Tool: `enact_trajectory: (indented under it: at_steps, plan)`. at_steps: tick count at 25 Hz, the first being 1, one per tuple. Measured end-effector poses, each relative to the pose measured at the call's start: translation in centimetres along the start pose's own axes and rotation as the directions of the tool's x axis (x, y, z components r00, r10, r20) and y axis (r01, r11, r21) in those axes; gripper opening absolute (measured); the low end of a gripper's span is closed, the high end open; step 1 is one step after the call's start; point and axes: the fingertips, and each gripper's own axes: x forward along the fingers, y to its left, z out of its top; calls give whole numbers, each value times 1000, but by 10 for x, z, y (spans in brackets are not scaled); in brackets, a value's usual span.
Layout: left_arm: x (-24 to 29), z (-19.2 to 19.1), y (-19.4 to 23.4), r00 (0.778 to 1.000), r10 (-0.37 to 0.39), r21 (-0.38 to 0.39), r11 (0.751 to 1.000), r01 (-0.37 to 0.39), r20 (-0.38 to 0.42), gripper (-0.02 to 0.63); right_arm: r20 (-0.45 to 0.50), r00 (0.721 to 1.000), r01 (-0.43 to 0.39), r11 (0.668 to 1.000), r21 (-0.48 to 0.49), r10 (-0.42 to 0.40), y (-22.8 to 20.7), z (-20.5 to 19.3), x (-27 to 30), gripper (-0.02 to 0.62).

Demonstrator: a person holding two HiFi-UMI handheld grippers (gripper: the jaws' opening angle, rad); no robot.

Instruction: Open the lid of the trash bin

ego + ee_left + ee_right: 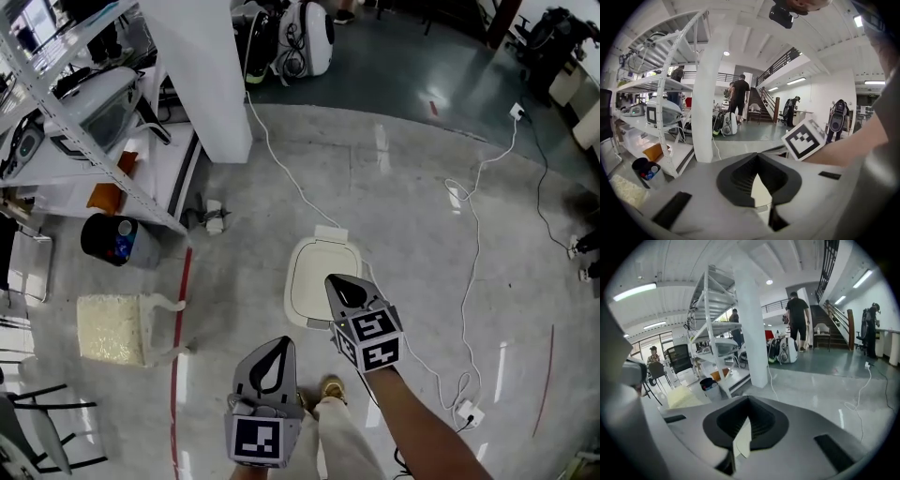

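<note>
**Closed white trash bin on the floor, two hand-held tongs above it**

A person stands on a glossy grey floor (394, 187) with a pair of tongs in each hand, seen from above. The trash bin (314, 274), white and squarish with rounded corners, sits on open floor directly ahead of the person's shoe (330, 386). It is out from the foot of a white pillar (202, 75). Its lid lies flat and closed.

The right tongs (336, 283) reach forward, and from above their tip overlaps the bin's near right edge. Whether they touch the lid cannot be told. Their jaws are clenched tip to tip, grasping nothing.

The left tongs (282, 343) hang lower and nearer the person, short of the bin. They too are clenched and empty.

A white cable (469, 244) trails across the floor to the right of the bin. To the left are a red floor line (180, 300), a black bucket (103, 239) and a metal shelf rack (84, 112).
</note>
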Motion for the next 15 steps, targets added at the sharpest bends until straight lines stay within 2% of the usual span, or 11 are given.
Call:
enact_trajectory:
  at_steps: [3,7,12,15]
  plan:
    - [-1,-18,6,1000,8,-14,1000,-9,-23,0,-173,985,-7,1000,17,10,-2,-61,34,34]
    - [-1,-40,12,999,9,-35,999,-10,-50,0,-382,924,1,997,77,29,2,-148,57,32]
    - [-1,-61,17,997,7,-29,1000,-9,-82,0,-529,848,39,989,146,45,5,-221,62,34]
    - [-1,-69,21,996,6,-32,999,-9,-88,0,-560,826,87,971,223,55,6,-246,63,32]
